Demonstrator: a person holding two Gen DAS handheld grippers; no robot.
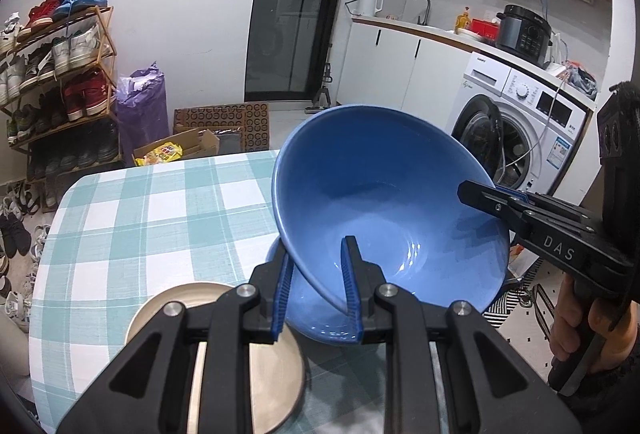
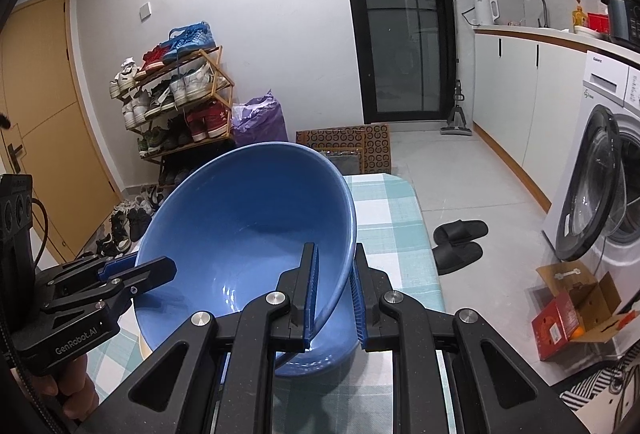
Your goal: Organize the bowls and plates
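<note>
Bowl (image 1: 384, 202) of blue ceramic, tilted and lifted clear of the checked surface (image 1: 132, 218), hangs between two claws. The left claw (image 1: 318, 286) is clamped on the near-left part of the rim, one blue pad inside the bowl and the other outside against the wall. The right claw (image 2: 335, 294) is clamped on the opposite side of the rim in the same way, rim edge running between its pads (each claw also shows in the other's view, gripping from the side). The bowl's open mouth faces back toward both claws, its far rim raised higher than the near one.

Just below the left claw and partly under its frame lies a beige plate (image 1: 276, 366) flat on the surface. Beneath the held bowl, ahead of the left claw, a second blue rounded shape (image 1: 316, 318) peeks out; whether it is another bowl or the held bowl's underside I cannot tell.

A hand (image 1: 596, 322) grips the right claw's handle at the right edge of the left view. Beyond the right claw, to its right, stands a washing machine (image 2: 600, 186) with its door open.
</note>
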